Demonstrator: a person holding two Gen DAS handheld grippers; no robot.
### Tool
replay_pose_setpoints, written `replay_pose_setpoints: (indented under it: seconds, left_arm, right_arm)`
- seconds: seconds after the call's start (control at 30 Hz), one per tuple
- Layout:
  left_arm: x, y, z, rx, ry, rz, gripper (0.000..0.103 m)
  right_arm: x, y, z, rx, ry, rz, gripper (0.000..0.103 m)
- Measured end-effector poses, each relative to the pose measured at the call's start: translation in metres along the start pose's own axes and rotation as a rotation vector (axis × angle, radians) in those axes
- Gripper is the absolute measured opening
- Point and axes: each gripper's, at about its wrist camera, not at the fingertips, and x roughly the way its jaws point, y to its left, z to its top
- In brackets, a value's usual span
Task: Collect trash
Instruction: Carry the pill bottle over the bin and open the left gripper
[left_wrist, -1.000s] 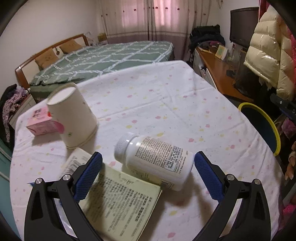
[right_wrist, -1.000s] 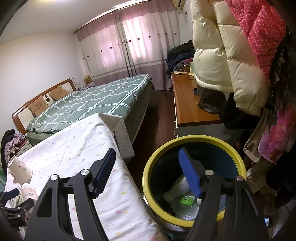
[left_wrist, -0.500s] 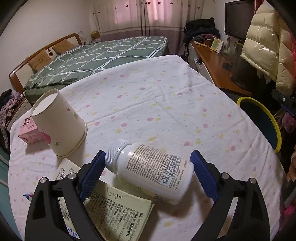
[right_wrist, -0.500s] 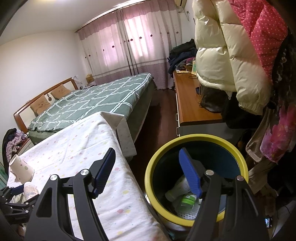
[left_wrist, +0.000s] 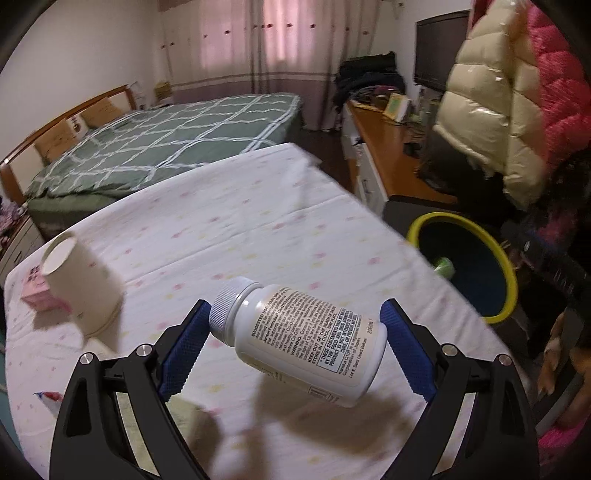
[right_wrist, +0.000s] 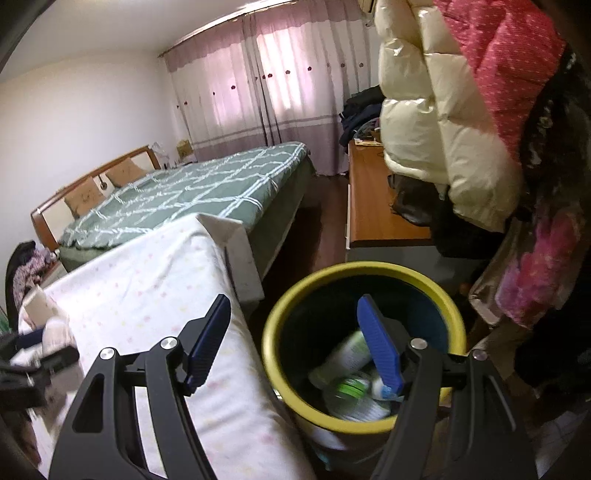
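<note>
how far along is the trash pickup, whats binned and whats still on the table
Done: the yellow-rimmed bin already holds a few bottles and containers. In hand: the left gripper is clamped end to end on the white pill bottle, lifted off the tablecloth. The right gripper is open and empty above the bin. Left: the paper cup, the pink box and some paper by the near edge.

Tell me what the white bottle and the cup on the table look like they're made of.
White bottle: probably plastic, smooth and slightly glossy, with a ribbed screw cap and a printed paper label. Cup: likely paper, matte off-white with a thin rolled rim; it is blurred, so that's less certain.
</note>
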Motion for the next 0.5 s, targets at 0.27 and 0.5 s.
replay_pose_setpoints:
  seconds: [0.27, 0.5]
  left_arm:
    - [0.024, -0.065, 0.029, 0.060, 0.007, -0.080, 0.091]
    - [0.063, -0.129, 0.054, 0.093, 0.048, -0.161, 0.091]
  right_arm:
    - [-0.027, -0.046, -0.013, -0.056, 0.037, -0.043, 0.068]
    - [-0.047, -0.084, -0.019, -0.018, 0.041, -0.071, 0.068]
